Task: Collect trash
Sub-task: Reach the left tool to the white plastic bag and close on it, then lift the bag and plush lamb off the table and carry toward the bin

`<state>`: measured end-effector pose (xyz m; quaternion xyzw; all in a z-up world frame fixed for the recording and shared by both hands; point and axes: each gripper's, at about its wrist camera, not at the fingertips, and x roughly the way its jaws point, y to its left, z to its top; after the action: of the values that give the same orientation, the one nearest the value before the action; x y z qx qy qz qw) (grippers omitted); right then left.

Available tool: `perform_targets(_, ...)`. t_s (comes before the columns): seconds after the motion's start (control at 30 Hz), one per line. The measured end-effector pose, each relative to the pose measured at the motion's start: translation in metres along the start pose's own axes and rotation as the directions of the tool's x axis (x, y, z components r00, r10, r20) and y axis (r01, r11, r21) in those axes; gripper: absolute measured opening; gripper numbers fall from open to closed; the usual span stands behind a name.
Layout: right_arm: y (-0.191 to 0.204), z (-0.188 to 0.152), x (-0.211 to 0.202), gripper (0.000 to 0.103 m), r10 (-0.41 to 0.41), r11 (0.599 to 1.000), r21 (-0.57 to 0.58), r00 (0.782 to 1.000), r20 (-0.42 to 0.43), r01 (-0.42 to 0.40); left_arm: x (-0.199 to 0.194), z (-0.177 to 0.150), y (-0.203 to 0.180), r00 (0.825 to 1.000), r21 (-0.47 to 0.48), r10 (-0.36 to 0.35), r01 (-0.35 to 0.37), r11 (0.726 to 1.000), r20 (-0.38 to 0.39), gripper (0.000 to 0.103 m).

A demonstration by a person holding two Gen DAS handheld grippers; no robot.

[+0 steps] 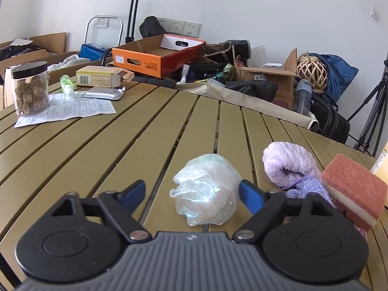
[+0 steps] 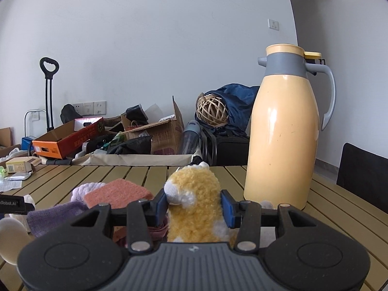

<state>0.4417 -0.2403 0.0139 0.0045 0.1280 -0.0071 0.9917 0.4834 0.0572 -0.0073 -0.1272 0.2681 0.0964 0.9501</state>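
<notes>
A crumpled wad of clear plastic film (image 1: 206, 194) lies on the olive slatted table (image 1: 97, 145), between the blue pads of my left gripper (image 1: 191, 196). The right pad sits at the wad's edge and the left pad stands well clear of it, so the jaws are open around it. In the right wrist view my right gripper (image 2: 194, 208) is shut on a fluffy yellow and white plush toy (image 2: 194, 194), with both blue pads pressed into its sides.
A rolled lilac towel (image 1: 288, 167) and a pink sponge (image 1: 354, 189) lie just right of the wad. A tall yellow thermos jug (image 2: 283, 133) stands right of the plush. At the far left sit a snack jar (image 1: 30, 89), a printed leaflet (image 1: 65, 111), a foil pack (image 1: 103, 93) and a small carton (image 1: 101, 76).
</notes>
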Motion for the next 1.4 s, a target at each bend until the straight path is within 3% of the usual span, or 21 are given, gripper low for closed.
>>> perform_targets(0.13, 0.005, -0.001, 0.002, 0.045, 0.009, 1.0, -0.007, 1.0, -0.006, -0.009, 0.003, -0.001, 0.001, 1.0, -0.002, -0.02, 0.02, 1.0, -0.023, 0.063)
perform_targets(0.17, 0.006, -0.002, 0.002, 0.045, 0.011, 1.0, -0.008, 1.0, -0.007, -0.011, 0.003, -0.001, 0.002, 0.999, -0.001, -0.027, 0.027, 1.0, -0.026, 0.051)
perform_targets(0.2, 0.007, -0.002, 0.002, 0.045, 0.012, 1.0, -0.009, 1.0, -0.008, -0.012, 0.004, -0.002, 0.001, 0.999, 0.001, -0.031, 0.031, 1.0, -0.029, 0.045)
perform_targets(0.3, 0.008, -0.001, 0.002, 0.045, 0.017, 1.0, -0.008, 1.0, -0.009, -0.017, 0.001, -0.001, 0.002, 0.999, 0.003, -0.028, 0.028, 1.0, -0.018, 0.04)
perform_targets(0.9, 0.015, 0.017, -0.04, 0.045, 0.062, 0.998, -0.009, 0.997, 0.046, -0.062, -0.055, 0.013, 0.004, 0.996, 0.05, 0.006, -0.01, 0.999, 0.093, 0.04)
perform_targets(1.4, 0.022, 0.029, -0.07, 0.045, 0.089, 0.996, -0.022, 0.993, 0.08, -0.087, -0.084, 0.018, 0.012, 0.992, 0.066, 0.034, -0.042, 0.997, 0.12, 0.04)
